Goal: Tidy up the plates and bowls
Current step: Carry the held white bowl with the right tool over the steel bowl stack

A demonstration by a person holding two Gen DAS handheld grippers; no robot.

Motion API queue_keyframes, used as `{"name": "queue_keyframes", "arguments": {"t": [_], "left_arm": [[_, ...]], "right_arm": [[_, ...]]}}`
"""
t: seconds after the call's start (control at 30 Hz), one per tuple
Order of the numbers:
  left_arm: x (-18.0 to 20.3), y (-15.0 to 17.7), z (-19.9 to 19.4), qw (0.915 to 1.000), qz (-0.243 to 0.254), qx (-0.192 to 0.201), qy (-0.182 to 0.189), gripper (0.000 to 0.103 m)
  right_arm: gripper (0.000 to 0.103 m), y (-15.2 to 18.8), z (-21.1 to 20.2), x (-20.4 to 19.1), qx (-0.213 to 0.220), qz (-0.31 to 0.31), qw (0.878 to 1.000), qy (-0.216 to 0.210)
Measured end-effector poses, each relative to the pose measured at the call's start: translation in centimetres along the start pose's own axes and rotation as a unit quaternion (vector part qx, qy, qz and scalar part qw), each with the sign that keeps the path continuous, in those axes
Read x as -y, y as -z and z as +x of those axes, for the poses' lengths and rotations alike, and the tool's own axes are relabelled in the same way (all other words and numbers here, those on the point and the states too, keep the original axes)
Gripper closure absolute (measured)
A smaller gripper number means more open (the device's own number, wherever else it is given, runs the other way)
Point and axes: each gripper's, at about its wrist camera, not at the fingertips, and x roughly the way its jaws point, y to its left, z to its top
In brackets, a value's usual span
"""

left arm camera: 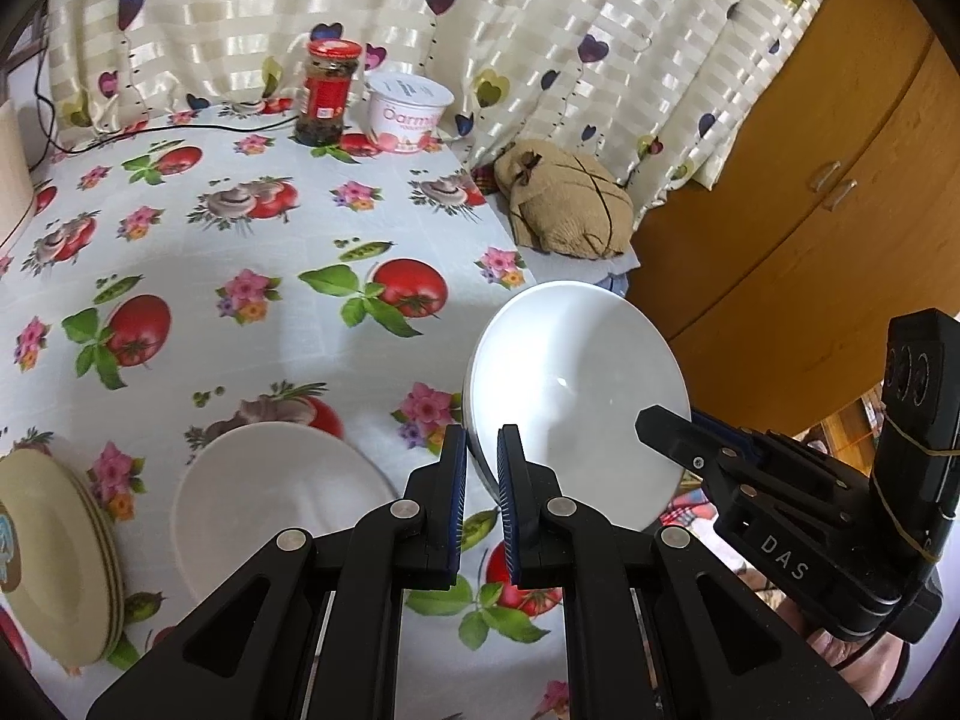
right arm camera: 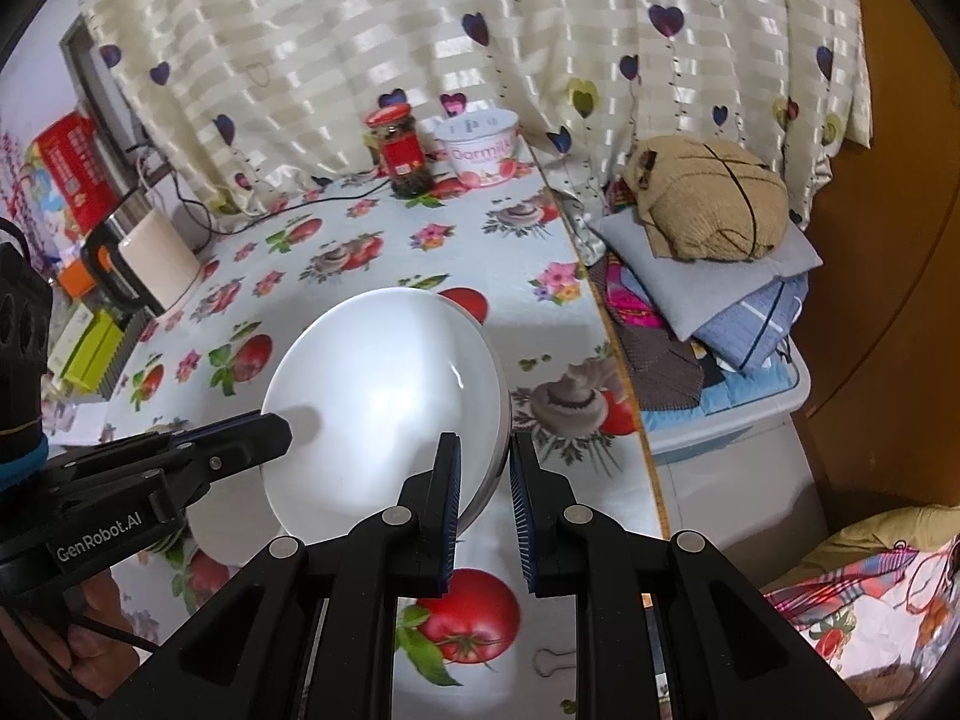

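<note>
Left wrist view: left gripper [left arm camera: 481,501] at lower centre, jaws nearly closed, clamped on the near left rim of a white bowl [left arm camera: 576,396]. Bowl sits right of centre, tilted, its hollow facing the camera, apparently lifted off the surface [left arm camera: 252,240]. Right gripper [left arm camera: 660,420] enters from the right edge and pinches the opposite rim. So the bowl hangs between the two grippers, one on each side.

A second white bowl [left arm camera: 276,504] rests on the surface at lower left, just left of the left gripper. A plate stack [left arm camera: 54,564] lies at the far lower left edge. Judgement: the held bowl likely nests into the resting one, which lies leftward and lower in frame, nearer the left hand.

Right wrist view: right gripper [right arm camera: 485,507] at lower centre, jaws almost shut on the bowl's [right arm camera: 384,408] right rim. Left gripper [right arm camera: 282,423] reaches in from the left onto the far rim. Resting bowl and plates are out of frame here.
</note>
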Motion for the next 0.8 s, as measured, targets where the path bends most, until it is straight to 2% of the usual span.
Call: {"name": "queue_keyframes", "arguments": {"t": [0.6, 0.8], "left_arm": [[-4.2, 2.0, -5.1, 0.9987, -0.03, 0.031, -0.026, 0.092], [-5.9, 3.0, -6.0, 0.9977, -0.046, 0.029, -0.04, 0.092]], "right_arm": [[0.086, 0.0, -0.6, -6.3, 0.001, -0.051, 0.998, -0.026], [0.086, 0.4, 0.0, -8.3, -0.01, -0.068, 0.997, -0.039]]}}
